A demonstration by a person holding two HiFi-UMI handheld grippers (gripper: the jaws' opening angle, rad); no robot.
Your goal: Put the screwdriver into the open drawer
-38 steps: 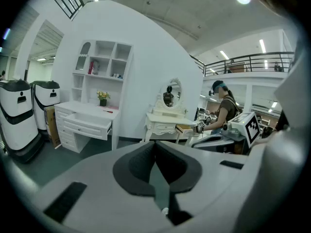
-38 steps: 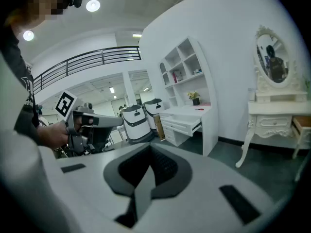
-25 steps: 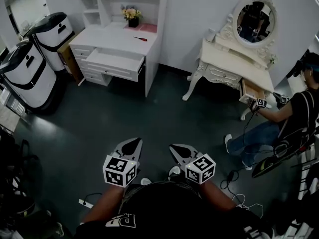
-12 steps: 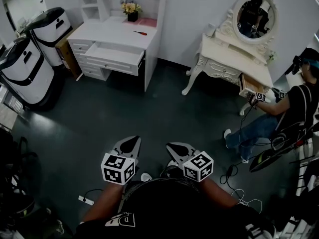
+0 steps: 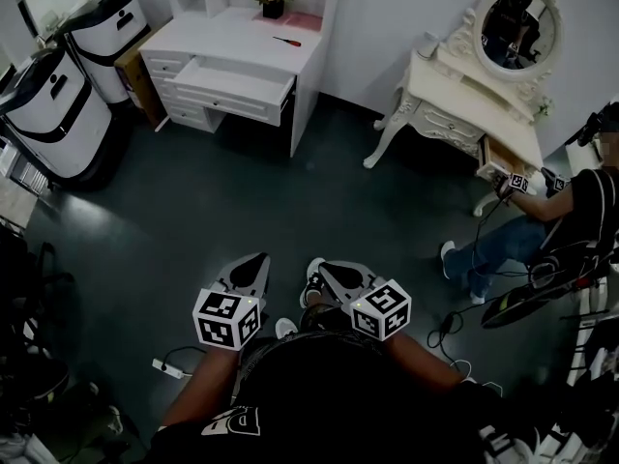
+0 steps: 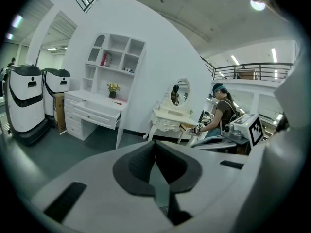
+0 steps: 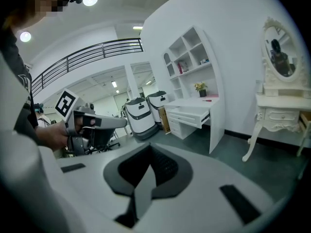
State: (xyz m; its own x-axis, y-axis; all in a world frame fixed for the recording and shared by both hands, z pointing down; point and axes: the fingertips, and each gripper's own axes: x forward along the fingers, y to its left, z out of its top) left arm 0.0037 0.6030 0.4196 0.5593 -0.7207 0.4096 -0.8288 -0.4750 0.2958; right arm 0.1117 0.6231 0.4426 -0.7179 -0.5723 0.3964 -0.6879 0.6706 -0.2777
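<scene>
The red-handled screwdriver (image 5: 286,41) lies on top of the white desk (image 5: 242,39) at the far side of the room, near the back right. Below the desktop the open drawer (image 5: 235,82) is pulled out. Both grippers are held low in front of my body, far from the desk. My left gripper (image 5: 257,259) is shut with nothing in it, and my right gripper (image 5: 324,269) is also shut and empty. In the left gripper view the jaws (image 6: 155,144) meet, with the desk (image 6: 92,106) far beyond. In the right gripper view the gripper (image 7: 149,147) is shut and the drawer (image 7: 192,115) shows in the distance.
Two white-and-black machines (image 5: 53,104) stand left of the desk. A cream vanity table with an oval mirror (image 5: 474,95) stands at the right, and a seated person (image 5: 566,220) works at its drawer. Cables (image 5: 455,332) and a power strip (image 5: 166,365) lie on the dark floor.
Both grippers have sunk a little lower in the head view and stayed shut. The view has shifted, with the desk now higher and a foot showing between the grippers.
</scene>
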